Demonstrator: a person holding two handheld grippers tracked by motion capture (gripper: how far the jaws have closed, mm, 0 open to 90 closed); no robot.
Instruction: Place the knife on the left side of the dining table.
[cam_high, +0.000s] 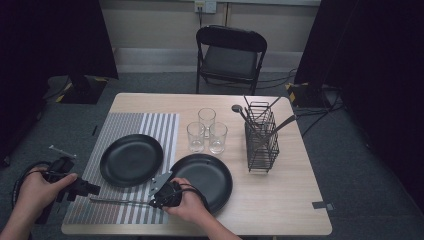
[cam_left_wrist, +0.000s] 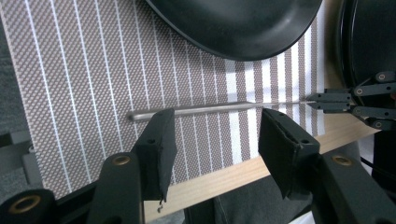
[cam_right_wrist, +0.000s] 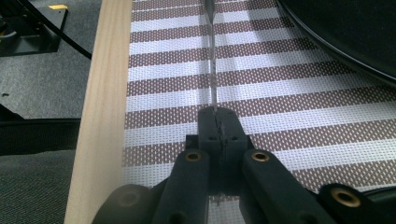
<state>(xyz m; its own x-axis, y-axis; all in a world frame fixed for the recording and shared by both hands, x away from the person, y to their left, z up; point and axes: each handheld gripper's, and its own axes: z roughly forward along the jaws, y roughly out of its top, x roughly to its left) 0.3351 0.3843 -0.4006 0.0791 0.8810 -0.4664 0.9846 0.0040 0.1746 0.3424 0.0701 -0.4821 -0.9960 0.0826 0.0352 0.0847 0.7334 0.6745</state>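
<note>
Striped placemat (cam_high: 150, 125) — black plates (cam_high: 131, 160)

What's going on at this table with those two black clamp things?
A person is setting a table with a handheld gripper in each hand. The right gripper is shut on the thin end of a slim silver metal utensil, which lies across the grey-and-white striped placemat just in front of a round black plate. The left gripper is open, its jaws straddling the handle end without pressing on it. A second black plate, three clear glasses and a black wire cutlery rack stand nearby.
</note>
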